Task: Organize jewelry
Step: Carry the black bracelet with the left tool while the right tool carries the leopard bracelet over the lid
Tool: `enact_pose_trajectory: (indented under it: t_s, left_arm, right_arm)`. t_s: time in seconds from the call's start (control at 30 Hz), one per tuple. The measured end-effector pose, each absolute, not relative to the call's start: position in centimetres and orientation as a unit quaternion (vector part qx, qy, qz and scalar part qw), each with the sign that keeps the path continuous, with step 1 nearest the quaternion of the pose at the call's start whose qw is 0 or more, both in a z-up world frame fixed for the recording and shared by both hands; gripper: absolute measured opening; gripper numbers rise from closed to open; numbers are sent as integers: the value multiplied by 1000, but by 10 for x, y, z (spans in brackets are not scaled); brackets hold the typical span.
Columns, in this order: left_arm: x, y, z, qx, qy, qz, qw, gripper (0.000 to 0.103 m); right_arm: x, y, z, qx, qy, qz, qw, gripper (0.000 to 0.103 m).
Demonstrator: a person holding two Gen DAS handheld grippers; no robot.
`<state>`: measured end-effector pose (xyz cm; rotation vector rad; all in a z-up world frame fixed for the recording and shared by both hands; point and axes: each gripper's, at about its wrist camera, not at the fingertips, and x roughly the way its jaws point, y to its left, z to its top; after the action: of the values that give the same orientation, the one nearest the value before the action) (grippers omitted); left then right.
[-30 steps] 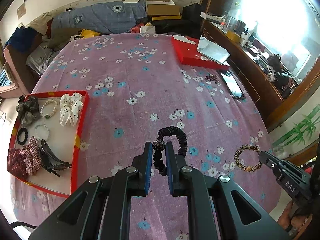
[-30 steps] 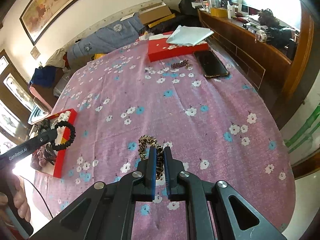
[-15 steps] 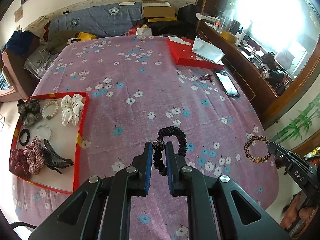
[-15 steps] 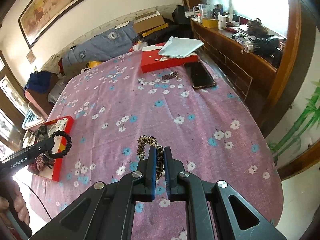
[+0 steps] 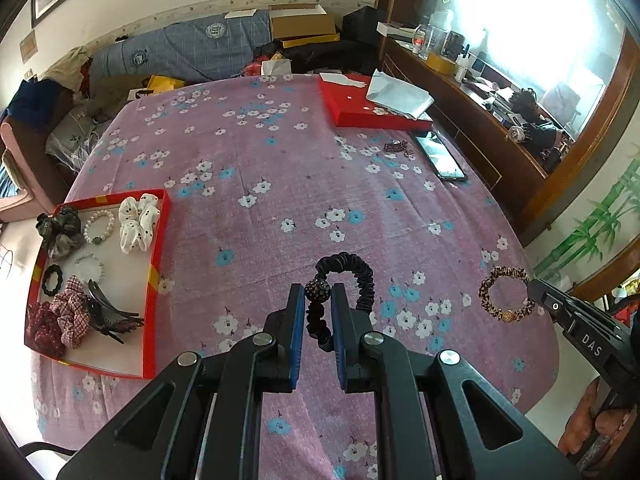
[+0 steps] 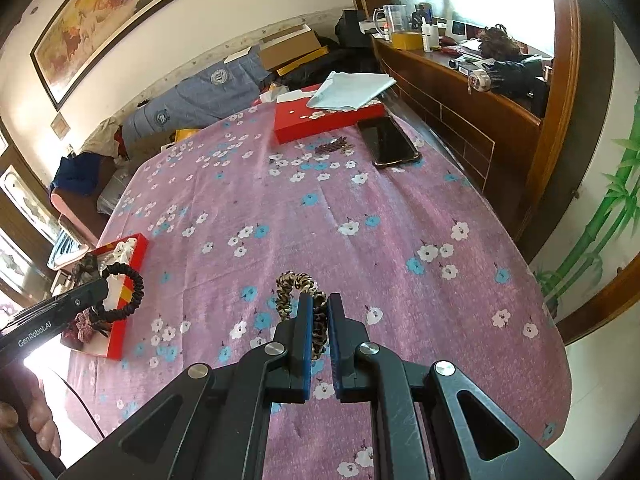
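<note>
Your left tool (image 5: 316, 308) grips the black beaded hair tie (image 5: 344, 280), and your right tool (image 6: 318, 328) grips the leopard hair tie (image 6: 298, 288), both above the surface (image 5: 280, 168), probably for carrying to the red tray (image 5: 154, 264).

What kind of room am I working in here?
Most likely a lived-in home room: a table under a floral cloth, a framed painting on the wall, folded bedding and boxes piled behind.

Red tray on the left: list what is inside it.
The red tray holds a white scrunchie, grey scrunchie, pearl bracelet, black hair tie, plaid scrunchie and black claw clip. Anything beneath them is hidden.
</note>
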<state>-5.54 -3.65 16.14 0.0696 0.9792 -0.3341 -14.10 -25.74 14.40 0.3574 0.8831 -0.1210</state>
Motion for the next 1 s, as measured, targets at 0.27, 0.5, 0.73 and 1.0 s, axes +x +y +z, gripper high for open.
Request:
enact_pose_trajectory:
  t_s: [0.27,0.5,0.73,1.0]
  left_arm:
    - [-59,-33,163,29,468,-156,869,12]
    - [-74,6,172,-1,447,-117,887,12]
    - [-111,114,172,-43,446,39,893,13]
    - [-175,236,164,-100,453,204,862,13]
  right_arm:
    - [-144,-257,142,171,427,-53,886,8]
    - [-125,-236,141,167,435,-9,885,8]
    - [-88,-171,136,144,437,100,882,8]
    - [-55,-73,123,130,463,216,850,8]
